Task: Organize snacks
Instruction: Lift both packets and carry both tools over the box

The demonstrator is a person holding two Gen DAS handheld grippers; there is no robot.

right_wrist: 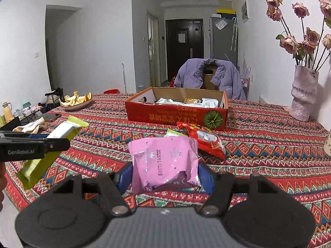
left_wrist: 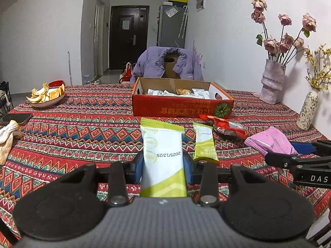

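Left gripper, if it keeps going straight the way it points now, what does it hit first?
Probably the red cardboard box. The left gripper, shut on a white and green packet, points at its near wall, though it may pass above it; depth is unclear.

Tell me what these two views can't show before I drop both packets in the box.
- Box floor: near wall hides it, both views.
- Small green packet: pink packet covers most, right wrist view.
- Left claw fingertips: green-white packet hides them.
- Box lettering: upside down, too small.
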